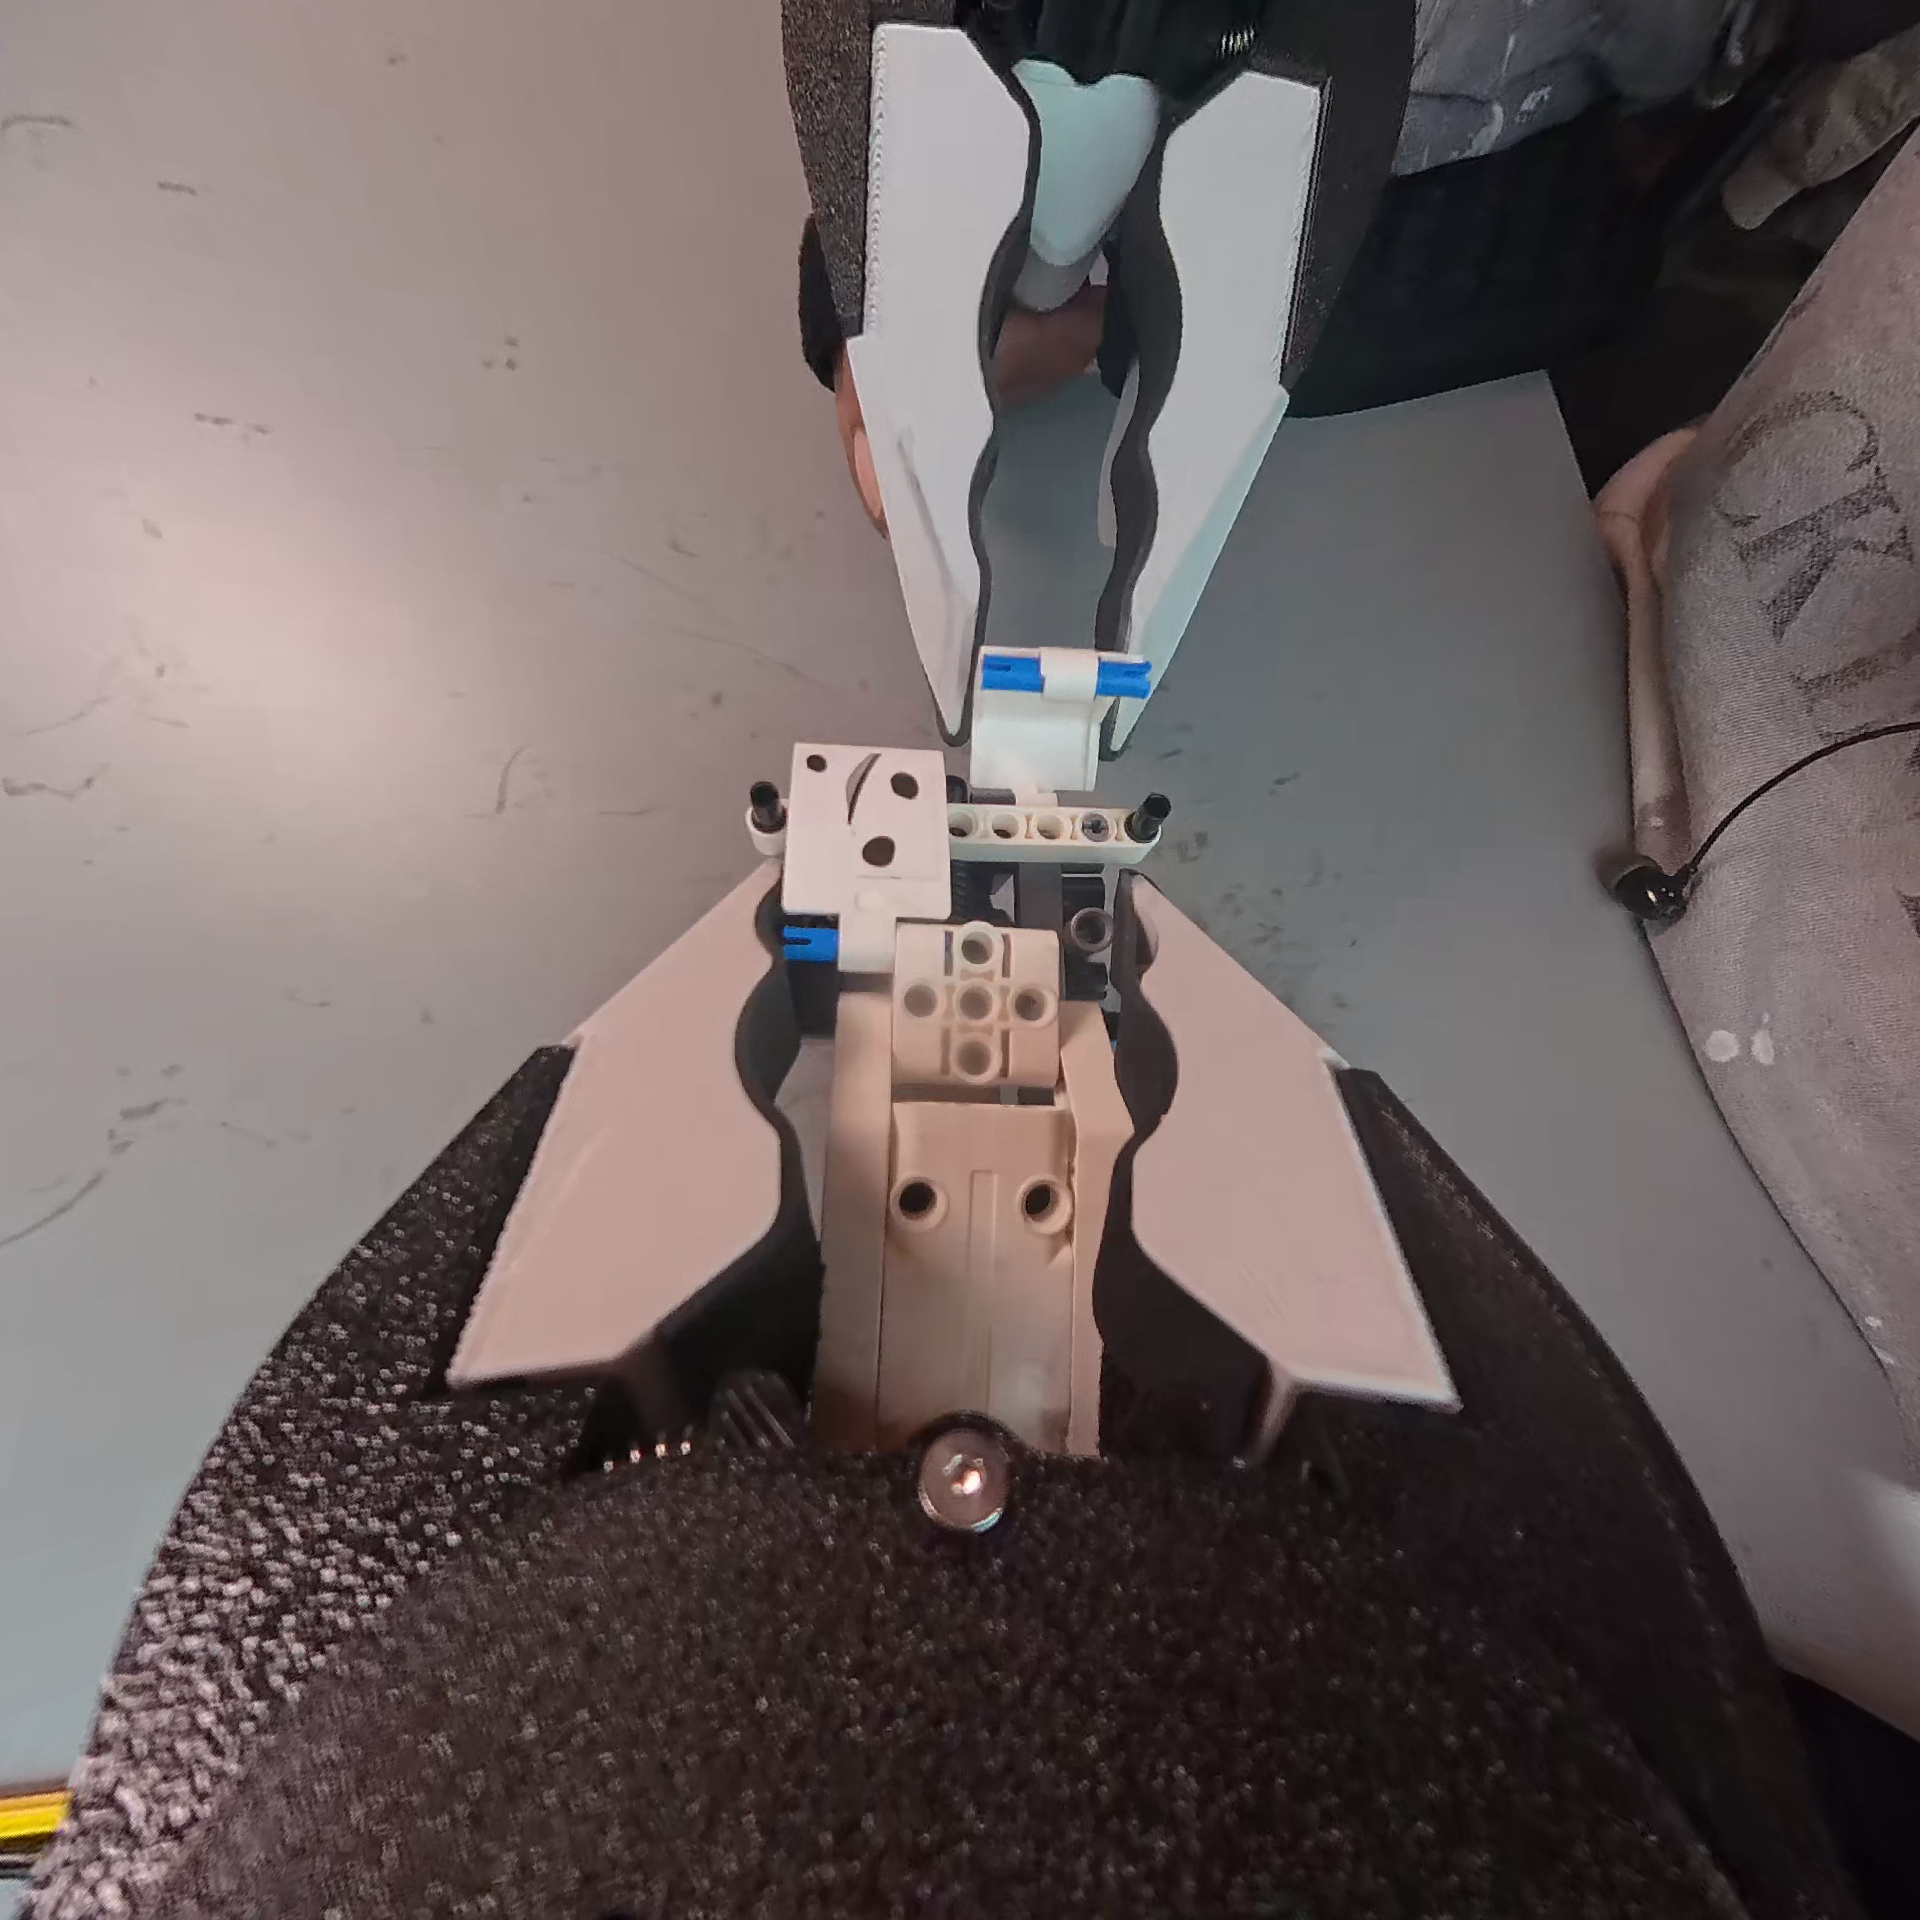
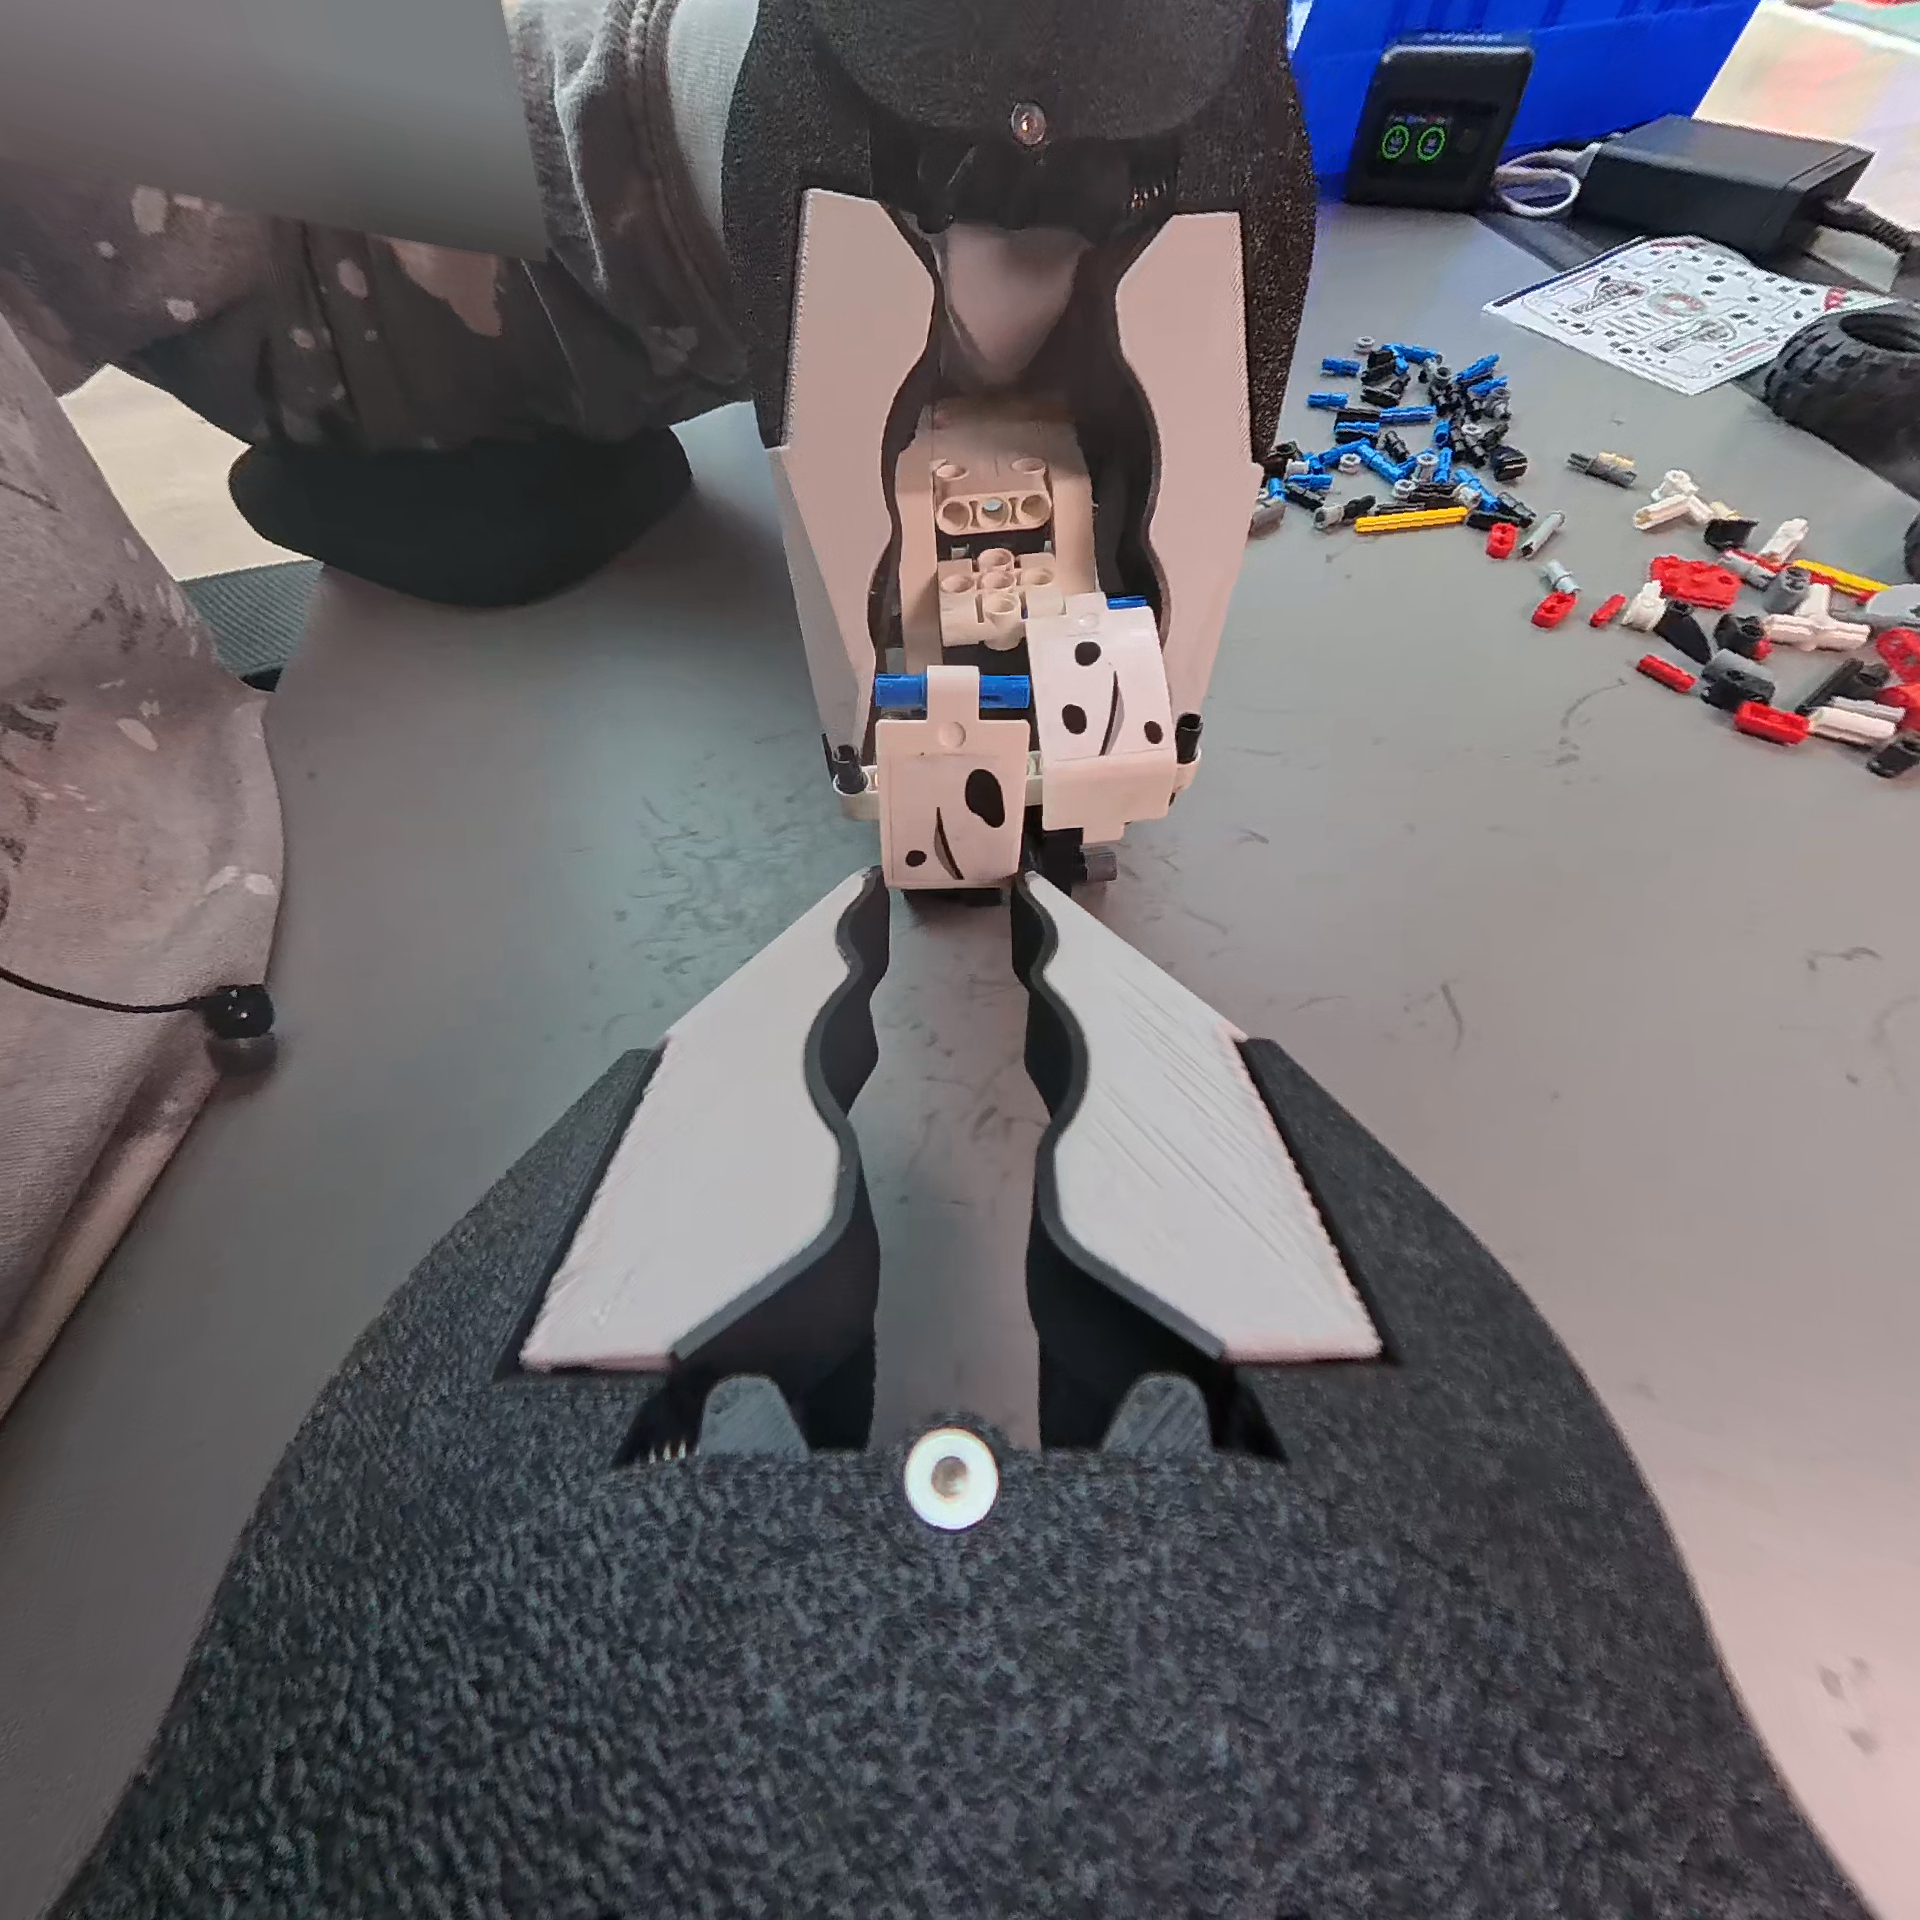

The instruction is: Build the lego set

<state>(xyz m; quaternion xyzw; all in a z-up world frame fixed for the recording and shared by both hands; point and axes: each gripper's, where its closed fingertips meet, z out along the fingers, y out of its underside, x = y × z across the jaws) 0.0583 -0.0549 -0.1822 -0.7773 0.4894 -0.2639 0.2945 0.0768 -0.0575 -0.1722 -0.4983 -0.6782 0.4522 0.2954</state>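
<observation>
Your left tool [image 1: 951, 935] clamps the white-and-tan brick lego assembly [image 1: 977, 1039] just above the grey counter [image 1: 312, 623], its fingers hiding the model's black underside. Your right tool [image 2: 951, 888] pinches a white spotted lego panel [image 2: 951, 805] against the assembly's front; contact underneath is hard to make out. Loose blue, black and red lego pieces [image 2: 1455, 447] lie well apart.
</observation>
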